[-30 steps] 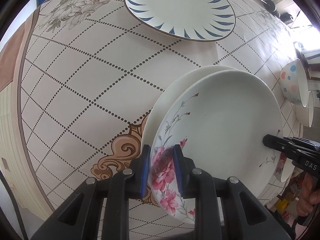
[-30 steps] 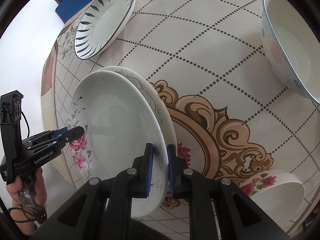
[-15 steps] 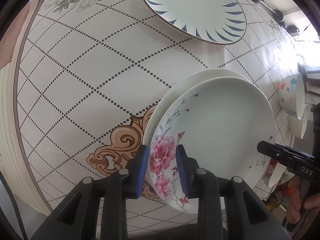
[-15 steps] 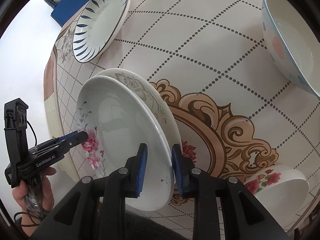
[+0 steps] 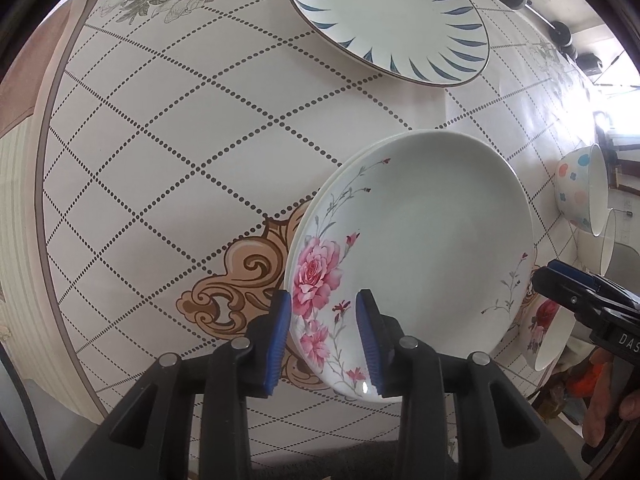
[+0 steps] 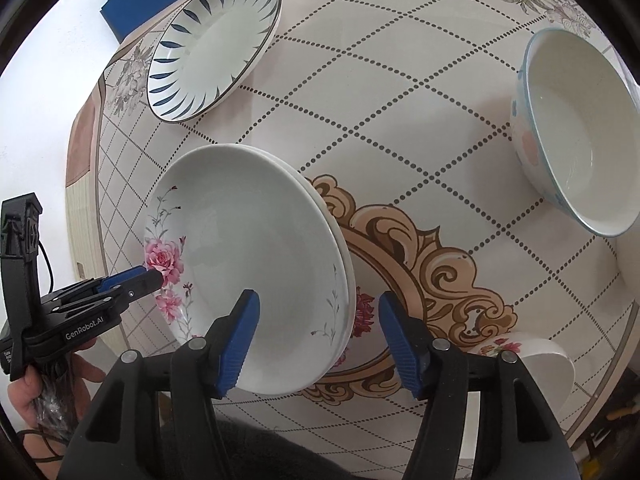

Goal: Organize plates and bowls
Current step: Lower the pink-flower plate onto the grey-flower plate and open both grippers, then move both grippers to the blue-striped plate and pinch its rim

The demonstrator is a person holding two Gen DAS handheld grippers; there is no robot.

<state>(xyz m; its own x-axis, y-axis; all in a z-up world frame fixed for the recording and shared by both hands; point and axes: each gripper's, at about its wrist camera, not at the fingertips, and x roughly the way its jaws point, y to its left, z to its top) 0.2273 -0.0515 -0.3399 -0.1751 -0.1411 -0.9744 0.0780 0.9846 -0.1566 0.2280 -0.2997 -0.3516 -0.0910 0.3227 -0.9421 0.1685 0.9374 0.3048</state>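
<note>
A white plate with pink roses (image 5: 424, 252) lies stacked on a second white plate (image 5: 362, 152) on the table; the pair also shows in the right wrist view (image 6: 256, 264). My left gripper (image 5: 323, 334) is open, its jaws apart on either side of the rose plate's near rim. My right gripper (image 6: 318, 338) is open wide around the opposite rim. A blue-leaf plate (image 5: 388, 16) lies further back. A dotted bowl (image 6: 576, 128) and a small rose bowl (image 6: 528, 360) stand to the right.
The table has a patterned cloth (image 5: 168, 128) with a brown scroll motif. Another white bowl (image 5: 608, 240) stands behind the dotted bowl. A blue box (image 6: 136, 4) lies beyond the table's far corner. The table edge runs close below both grippers.
Both grippers have opened and let go of the rose plate. The plate has settled flat onto the plate beneath it. Both grippers have drawn back slightly.
</note>
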